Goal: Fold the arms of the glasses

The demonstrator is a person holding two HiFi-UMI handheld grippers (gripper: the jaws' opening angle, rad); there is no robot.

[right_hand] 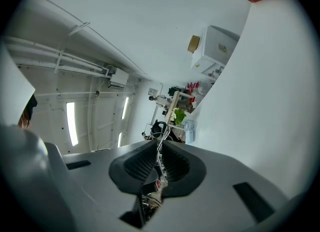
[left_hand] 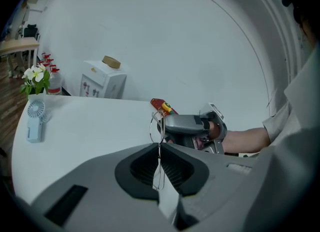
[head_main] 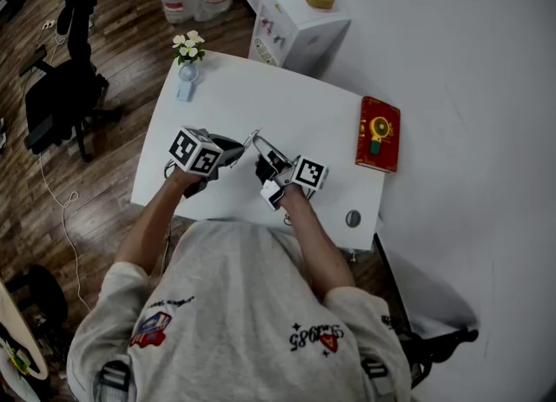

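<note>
Task thing: the glasses (left_hand: 156,126), thin wire-framed, are held up off the white table (head_main: 261,105), in the middle of the head view, between the two grippers.
Left gripper: the left gripper (left_hand: 159,148) is clenched on a thin wire of the glasses. One round lens rim stands just beyond its tips.
Right gripper: the right gripper (right_hand: 160,148) is pinched tight on another thin wire part of the same glasses, which runs down between its pads.
Spacing: the two grippers sit close together, tips nearly meeting at the glasses.
Done so far: the glasses are picked up and gripped from both sides. I cannot tell whether either arm is folded yet, as the wires are too fine to read.
Left to do: probably swinging the gripped arm in against the frame, then the other arm, then setting the glasses down.
Step in hand: it looks like the fold itself, one gripper steadying while the other turns an arm.
Surroundings: a red book (head_main: 378,134) lies at the right edge of the table, and a small fan (head_main: 185,88) and flowers (head_main: 188,47) at the upper left corner.
</note>
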